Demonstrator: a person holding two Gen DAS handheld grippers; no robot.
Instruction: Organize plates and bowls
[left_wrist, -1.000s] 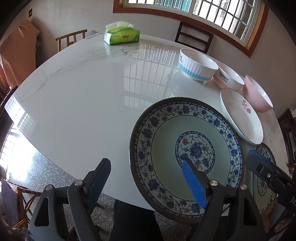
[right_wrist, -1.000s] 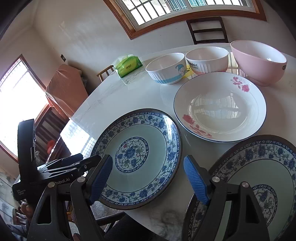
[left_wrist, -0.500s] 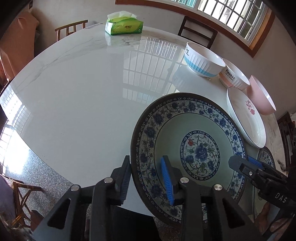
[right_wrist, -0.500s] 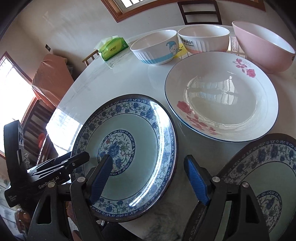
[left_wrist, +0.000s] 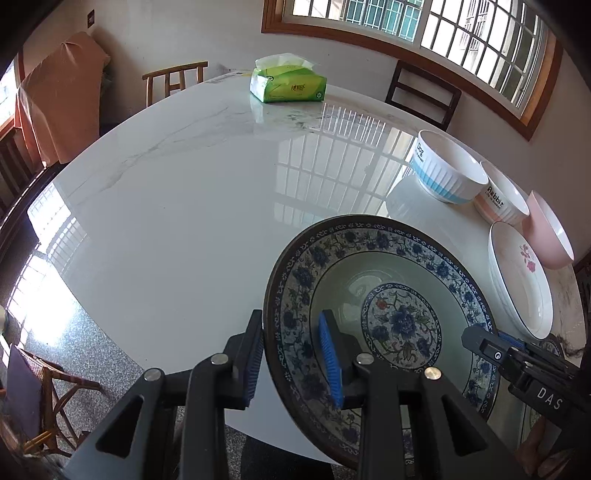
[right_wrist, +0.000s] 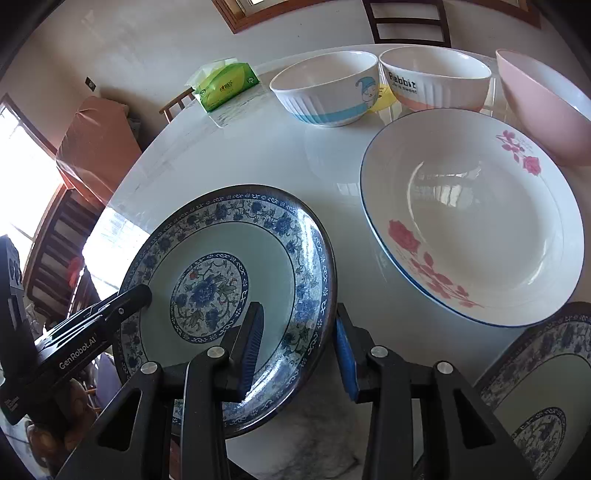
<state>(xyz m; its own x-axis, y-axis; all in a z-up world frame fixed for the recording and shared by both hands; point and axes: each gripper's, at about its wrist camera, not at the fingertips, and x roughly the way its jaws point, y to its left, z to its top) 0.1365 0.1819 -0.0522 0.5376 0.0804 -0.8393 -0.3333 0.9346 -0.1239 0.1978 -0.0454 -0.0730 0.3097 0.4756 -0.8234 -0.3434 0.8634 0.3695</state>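
A blue-and-white floral plate (left_wrist: 399, 321) (right_wrist: 221, 266) sits near the front edge of the white marble table (left_wrist: 184, 203), slightly tilted. My left gripper (left_wrist: 291, 360) straddles its left rim, jaws still closing, one pad under the rim and one inside. My right gripper (right_wrist: 297, 350) straddles the opposite rim, its jaws closing too, pads against the plate. A second blue-and-white plate (right_wrist: 546, 387) lies at the lower right. A white rose plate (right_wrist: 472, 218) lies beyond. Behind it stand a blue-striped bowl (right_wrist: 328, 92), a "Rabbit" bowl (right_wrist: 436, 81) and a pink bowl (right_wrist: 543, 107).
A green tissue pack (left_wrist: 288, 83) lies at the table's far side. Wooden chairs (left_wrist: 173, 79) stand around the table, one dark chair (left_wrist: 424, 96) under the window. The table's left half is bare marble. Speckled floor shows below the front edge.
Both grippers went from wide open to narrowed on the blue-and-white plate's opposite rims, the left first, the right in the last half second. Both moved in closer, and the plate now looks slightly tilted.
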